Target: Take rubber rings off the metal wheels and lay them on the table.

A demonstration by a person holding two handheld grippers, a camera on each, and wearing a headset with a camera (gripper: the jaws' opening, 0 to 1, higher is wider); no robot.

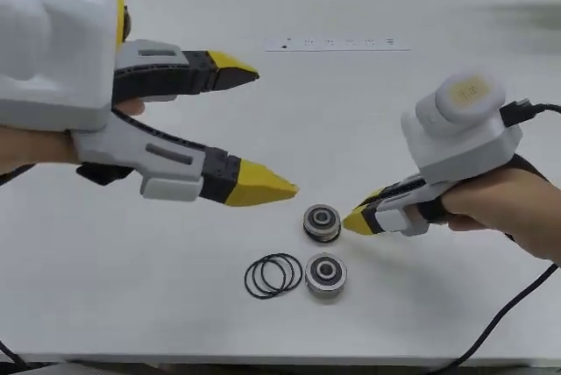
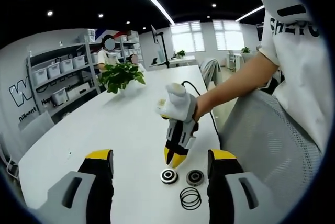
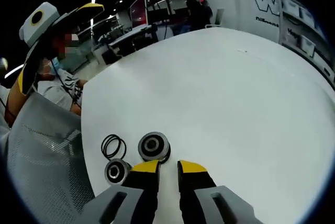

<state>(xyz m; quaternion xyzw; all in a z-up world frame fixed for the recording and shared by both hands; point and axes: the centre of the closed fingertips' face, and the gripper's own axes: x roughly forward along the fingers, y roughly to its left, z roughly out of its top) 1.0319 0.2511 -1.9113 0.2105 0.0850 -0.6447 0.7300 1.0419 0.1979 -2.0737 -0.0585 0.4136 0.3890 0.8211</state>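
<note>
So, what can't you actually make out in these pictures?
Head view: how many rubber rings lie piled; they overlap and are thin.
Right gripper view: lower edge of the nearer wheel, hidden by a tip of the right hand-held gripper.
Head view: print on the white strip, too small.

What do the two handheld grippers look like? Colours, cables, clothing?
The left gripper and right gripper have white bodies and grey-black jaws with pointed yellow tips. A black cable trails from the right one. The person wears a white short-sleeved T-shirt with dark lettering.

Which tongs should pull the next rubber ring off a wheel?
Right. The right tongs sit low beside the dark-rimmed round metal wheel; the left tongs hover wide open, farther away.
</note>
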